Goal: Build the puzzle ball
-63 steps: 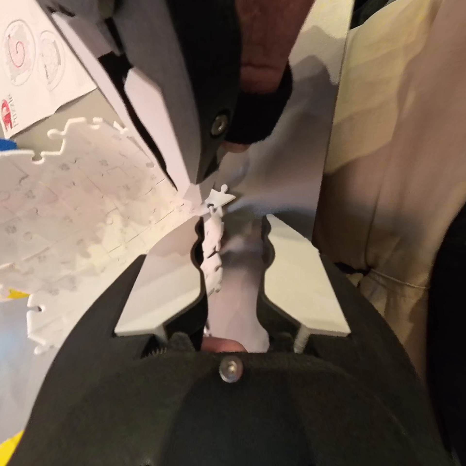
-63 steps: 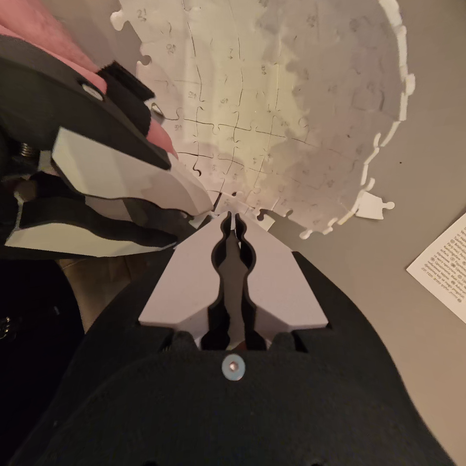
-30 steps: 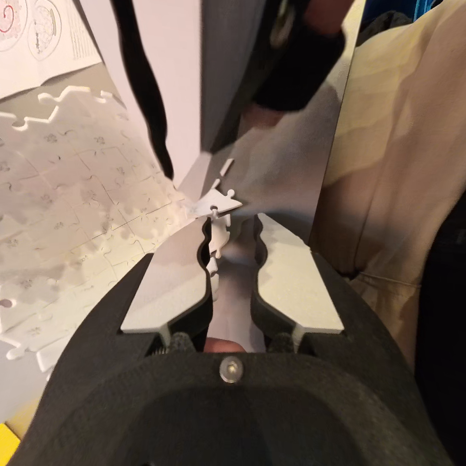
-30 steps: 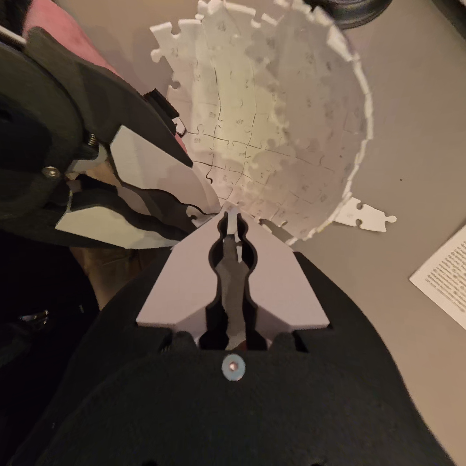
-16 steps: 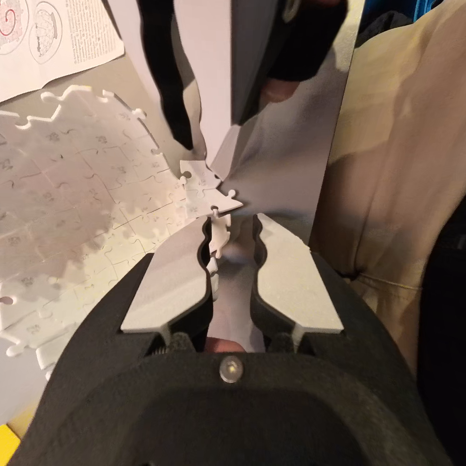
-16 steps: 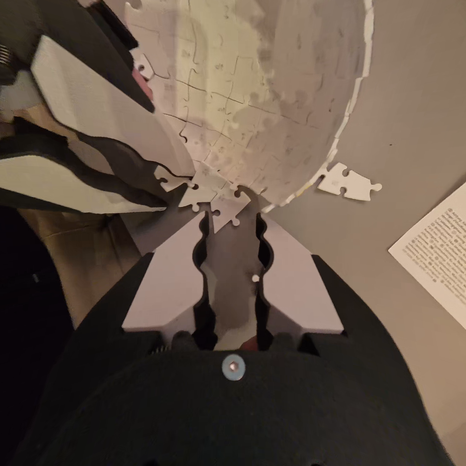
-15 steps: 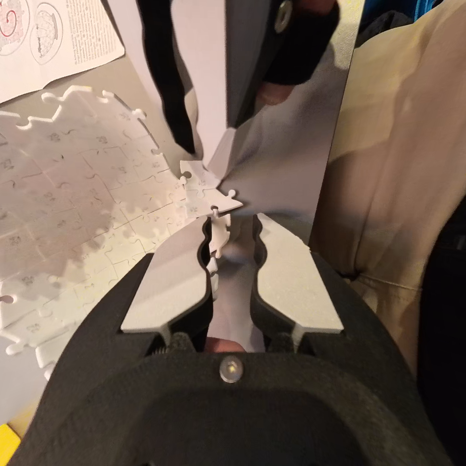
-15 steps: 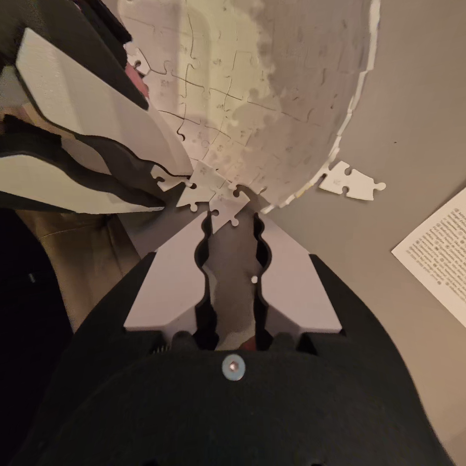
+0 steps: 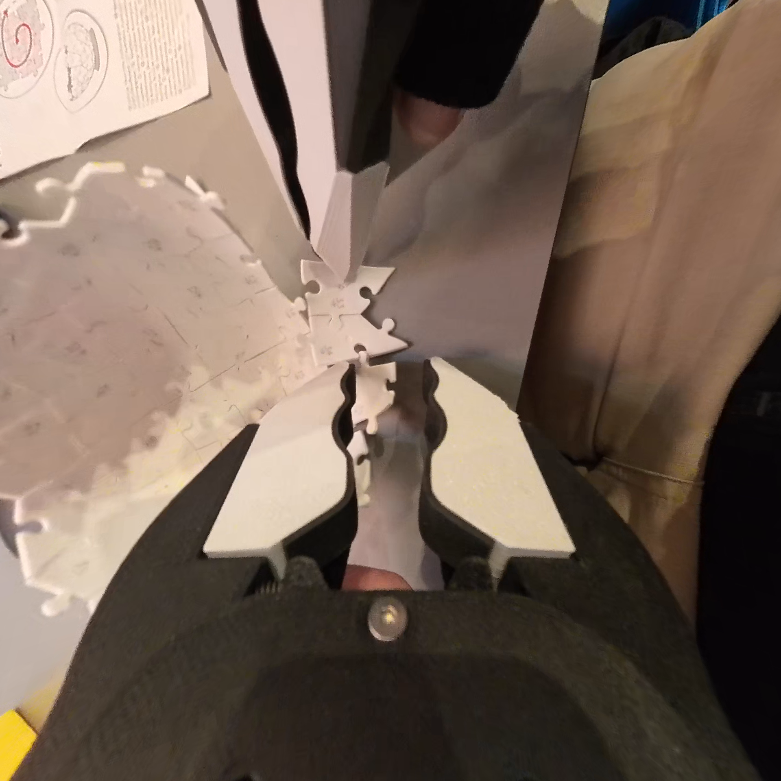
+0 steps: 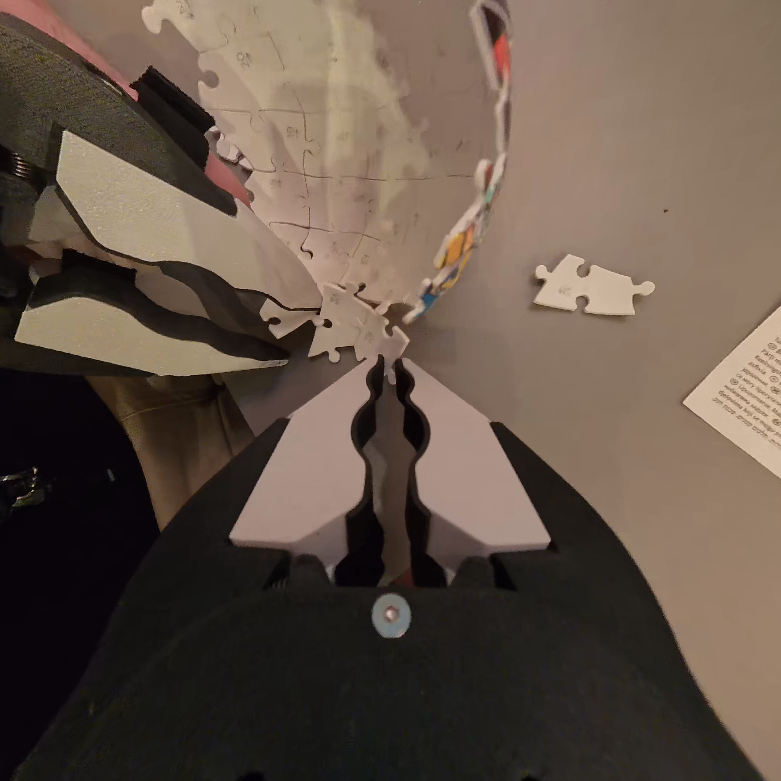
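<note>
The right gripper [image 10: 391, 368] pinches an edge piece on the curved white plastic puzzle shell [image 10: 338, 177], fingers narrow. The left gripper [image 9: 389, 372] stands wide around a neighbouring piece; pressing that tab home likely comes next.

Left gripper [image 9: 389, 372] parted; right gripper [image 10: 391, 367] nearly closed.

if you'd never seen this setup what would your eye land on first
Probably the big white curved puzzle shell, its inside facing the right wrist camera and a strip of bright print along its right rim. Next, the two grippers meeting at its lower edge: right gripper pinching a piece there. Then the loose pair of joined pieces on the grey table.
</note>
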`<state>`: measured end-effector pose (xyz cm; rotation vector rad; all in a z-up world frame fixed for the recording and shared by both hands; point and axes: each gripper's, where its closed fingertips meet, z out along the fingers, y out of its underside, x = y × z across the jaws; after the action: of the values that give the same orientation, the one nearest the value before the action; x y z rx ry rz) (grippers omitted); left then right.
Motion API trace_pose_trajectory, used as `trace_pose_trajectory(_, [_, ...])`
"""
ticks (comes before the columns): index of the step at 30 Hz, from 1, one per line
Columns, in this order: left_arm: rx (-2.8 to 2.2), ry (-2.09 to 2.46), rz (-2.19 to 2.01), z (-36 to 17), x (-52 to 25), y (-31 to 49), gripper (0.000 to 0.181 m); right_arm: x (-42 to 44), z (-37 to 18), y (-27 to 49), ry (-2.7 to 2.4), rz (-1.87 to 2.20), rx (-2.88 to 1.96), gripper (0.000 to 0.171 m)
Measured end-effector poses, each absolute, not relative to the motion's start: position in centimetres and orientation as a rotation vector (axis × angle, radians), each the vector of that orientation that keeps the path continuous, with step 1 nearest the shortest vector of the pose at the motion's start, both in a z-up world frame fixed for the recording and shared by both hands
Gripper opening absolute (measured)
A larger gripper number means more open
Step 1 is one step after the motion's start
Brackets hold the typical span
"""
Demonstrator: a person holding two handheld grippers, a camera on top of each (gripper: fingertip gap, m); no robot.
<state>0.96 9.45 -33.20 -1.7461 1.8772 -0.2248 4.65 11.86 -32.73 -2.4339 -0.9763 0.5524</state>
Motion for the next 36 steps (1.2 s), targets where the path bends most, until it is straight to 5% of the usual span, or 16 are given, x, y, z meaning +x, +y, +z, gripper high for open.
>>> trace_pose_trajectory(9, [-1.743,1.878,-0.223,-33.2,1.0,9.4,0.030,4.7,-32.2,11.1,-0.947,0.706,-2.425,0.001])
trace_pose_trajectory(13, [-1.744,1.881,-0.216,-33.2,1.0,9.5,0.030,4.3,-32.8,11.1,-1.005,0.703,-2.419,0.016])
trace_pose_trajectory(20, [-1.755,1.872,-0.230,-33.2,0.9,9.5,0.030,4.5,-31.9,11.7,-0.912,0.825,-2.411,0.001])
trace_pose_trajectory(36, [-1.742,1.876,-0.219,-33.2,1.0,9.4,0.029,3.1,-31.7,10.6,-1.016,0.867,-2.346,0.000])
